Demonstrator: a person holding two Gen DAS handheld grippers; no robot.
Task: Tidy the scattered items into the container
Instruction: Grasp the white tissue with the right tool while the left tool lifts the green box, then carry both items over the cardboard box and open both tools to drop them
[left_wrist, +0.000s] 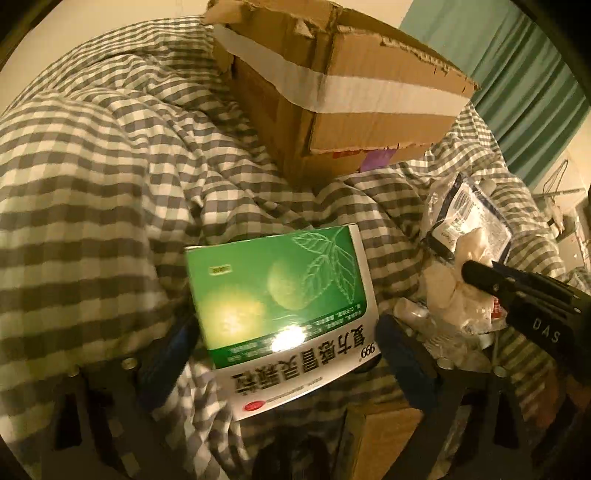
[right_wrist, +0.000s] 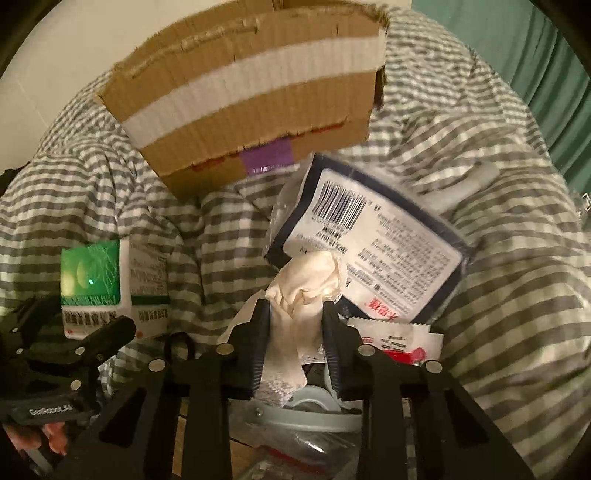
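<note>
A green and white medicine box (left_wrist: 280, 306) lies tilted on the checked blanket between the fingers of my left gripper (left_wrist: 288, 328). The jaws stand wide, with the pads close beside its two long sides. The same box (right_wrist: 92, 273) shows at the left of the right wrist view, with the left gripper (right_wrist: 85, 343) in front of it. My right gripper (right_wrist: 295, 310) is shut on a crumpled white wad of cloth (right_wrist: 310, 280), which bulges above the pads. The cardboard box (left_wrist: 332, 92) (right_wrist: 251, 110), banded with white tape, stands behind on the bed.
A navy-edged packet with a barcode (right_wrist: 369, 236) (left_wrist: 472, 210) lies right behind the wad. Sachets with red print (right_wrist: 399, 343), a black hair tie (right_wrist: 181, 343) and other small litter sit near the right fingers. The grey checked blanket (left_wrist: 92, 184) is rumpled. A teal curtain (left_wrist: 535, 92) hangs at right.
</note>
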